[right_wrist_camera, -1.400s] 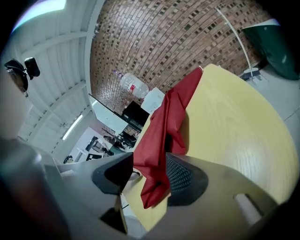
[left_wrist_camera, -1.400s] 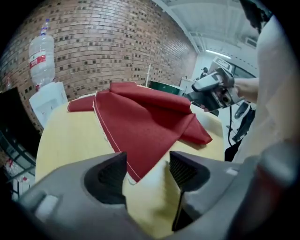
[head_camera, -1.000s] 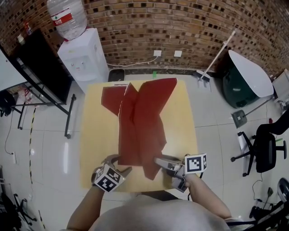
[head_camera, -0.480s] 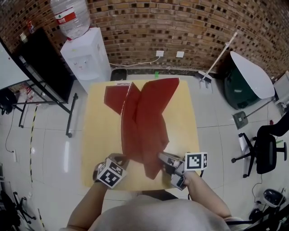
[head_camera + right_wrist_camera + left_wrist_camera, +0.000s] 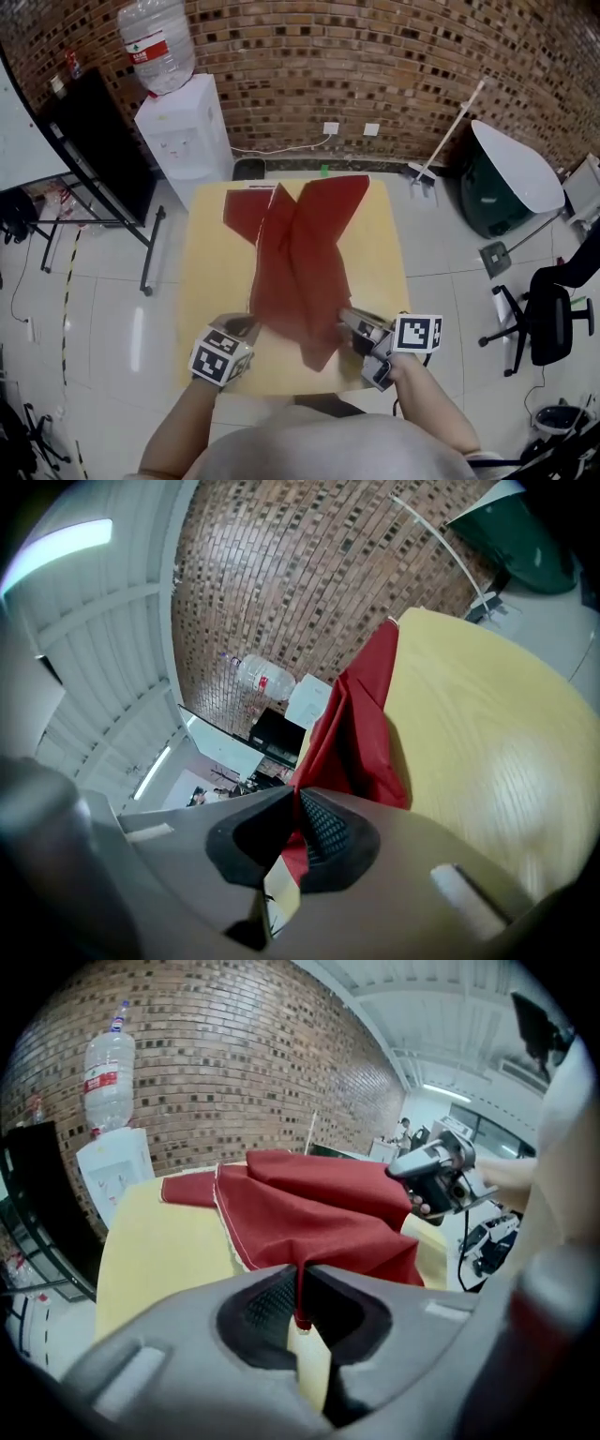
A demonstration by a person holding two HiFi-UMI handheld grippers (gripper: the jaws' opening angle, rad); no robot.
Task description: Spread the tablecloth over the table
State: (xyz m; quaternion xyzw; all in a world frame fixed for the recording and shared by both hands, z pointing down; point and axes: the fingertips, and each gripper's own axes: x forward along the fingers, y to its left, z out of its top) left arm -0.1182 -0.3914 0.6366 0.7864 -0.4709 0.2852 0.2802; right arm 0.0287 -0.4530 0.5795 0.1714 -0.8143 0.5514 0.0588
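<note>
A red tablecloth [image 5: 298,253] lies bunched in folds down the middle of the yellow wooden table [image 5: 211,253]. My left gripper [image 5: 246,325] is shut on the cloth's near left edge; in the left gripper view a thin red fold [image 5: 301,1293] is pinched between the pads. On the near right edge, my right gripper [image 5: 345,319] is shut on the cloth too, with red fabric [image 5: 292,850] caught between its pads. Both grippers hold the near end a little above the tabletop. The far end of the cloth [image 5: 328,192] rests at the table's far side.
A white water dispenser [image 5: 183,136] with a bottle stands beyond the table's far left. A broom [image 5: 450,131] leans on the brick wall, beside a green bin [image 5: 502,183]. An office chair [image 5: 553,309] stands to the right, a black rack [image 5: 94,159] to the left.
Both grippers went from open beside the cloth's near end to shut on its near edges. They have lifted slightly, and the near end of the cloth has risen with them.
</note>
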